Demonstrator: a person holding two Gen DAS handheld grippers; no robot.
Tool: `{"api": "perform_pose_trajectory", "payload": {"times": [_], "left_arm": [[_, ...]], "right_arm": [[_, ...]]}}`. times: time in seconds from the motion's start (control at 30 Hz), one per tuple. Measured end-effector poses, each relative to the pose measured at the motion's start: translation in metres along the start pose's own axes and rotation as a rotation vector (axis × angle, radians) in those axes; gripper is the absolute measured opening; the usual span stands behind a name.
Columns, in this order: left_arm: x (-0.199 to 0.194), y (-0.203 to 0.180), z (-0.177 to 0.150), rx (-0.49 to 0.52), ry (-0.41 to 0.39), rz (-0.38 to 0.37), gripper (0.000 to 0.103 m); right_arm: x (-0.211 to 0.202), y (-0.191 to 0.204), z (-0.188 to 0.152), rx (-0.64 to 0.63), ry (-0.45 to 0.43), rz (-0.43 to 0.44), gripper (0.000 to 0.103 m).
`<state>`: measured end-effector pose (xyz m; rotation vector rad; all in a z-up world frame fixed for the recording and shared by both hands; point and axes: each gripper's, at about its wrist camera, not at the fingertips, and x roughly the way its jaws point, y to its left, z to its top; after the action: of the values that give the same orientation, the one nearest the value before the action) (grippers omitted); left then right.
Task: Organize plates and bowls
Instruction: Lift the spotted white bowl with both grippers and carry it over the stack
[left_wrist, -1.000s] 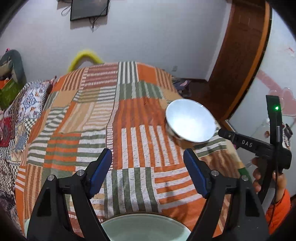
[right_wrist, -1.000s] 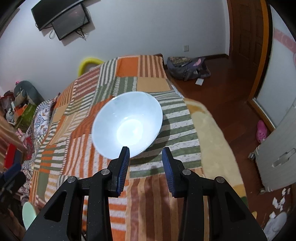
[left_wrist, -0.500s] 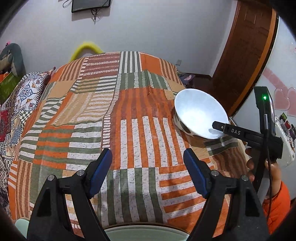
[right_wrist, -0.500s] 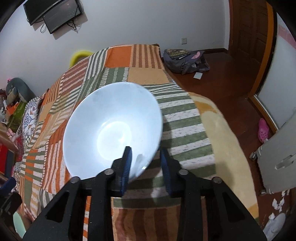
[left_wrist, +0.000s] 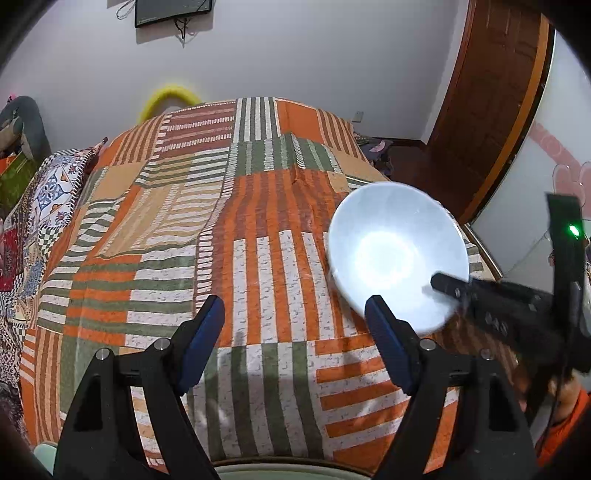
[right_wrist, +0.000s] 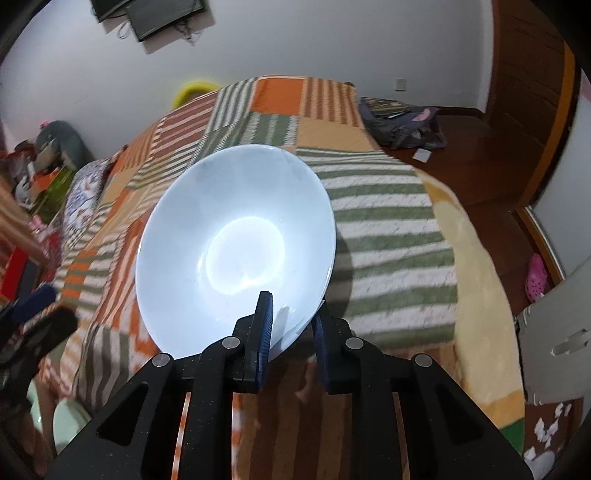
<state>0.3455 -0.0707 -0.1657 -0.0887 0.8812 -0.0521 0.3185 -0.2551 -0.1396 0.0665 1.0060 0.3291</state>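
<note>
My right gripper (right_wrist: 291, 325) is shut on the near rim of a white bowl (right_wrist: 236, 247) and holds it tilted above the striped bedspread (right_wrist: 388, 221). In the left wrist view the same white bowl (left_wrist: 395, 251) hangs at the right, with the right gripper (left_wrist: 454, 291) clamped on its rim. My left gripper (left_wrist: 295, 332) is open and empty over the bedspread (left_wrist: 221, 240). A pale green dish rim (left_wrist: 288, 472) shows under the left gripper at the bottom edge. It also shows in the right wrist view (right_wrist: 68, 421) at the lower left.
A patterned pillow (left_wrist: 48, 184) lies at the bed's left. A bag (right_wrist: 402, 122) and a pink shoe (right_wrist: 535, 277) lie on the wooden floor to the right. A wooden door (left_wrist: 491, 103) stands at the far right.
My right gripper closed on the bowl's rim and lifted it off the bed, carrying it nearer the left gripper. The left gripper stayed open.
</note>
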Motion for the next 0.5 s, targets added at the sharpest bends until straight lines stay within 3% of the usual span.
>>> {"api": "perform_pose_trajectory", "payload": {"times": [0.17,0.33,0.5], "left_arm": [[0.019,-0.006,0.003,0.004,0.064,-0.031,0.061],[0.045,-0.011,-0.003,0.007,0.169,-0.065,0.044],[0.058,-0.013,-0.007,0.003,0.192,-0.079,0.033]], "right_arm": [[-0.008,0.003,-0.011,-0.009,0.013,0.073,0.017],[-0.008,0.006,-0.018,-0.024,0.011,0.077,0.017],[-0.006,0.002,-0.019,0.006,0.01,0.096,0.017]]}}
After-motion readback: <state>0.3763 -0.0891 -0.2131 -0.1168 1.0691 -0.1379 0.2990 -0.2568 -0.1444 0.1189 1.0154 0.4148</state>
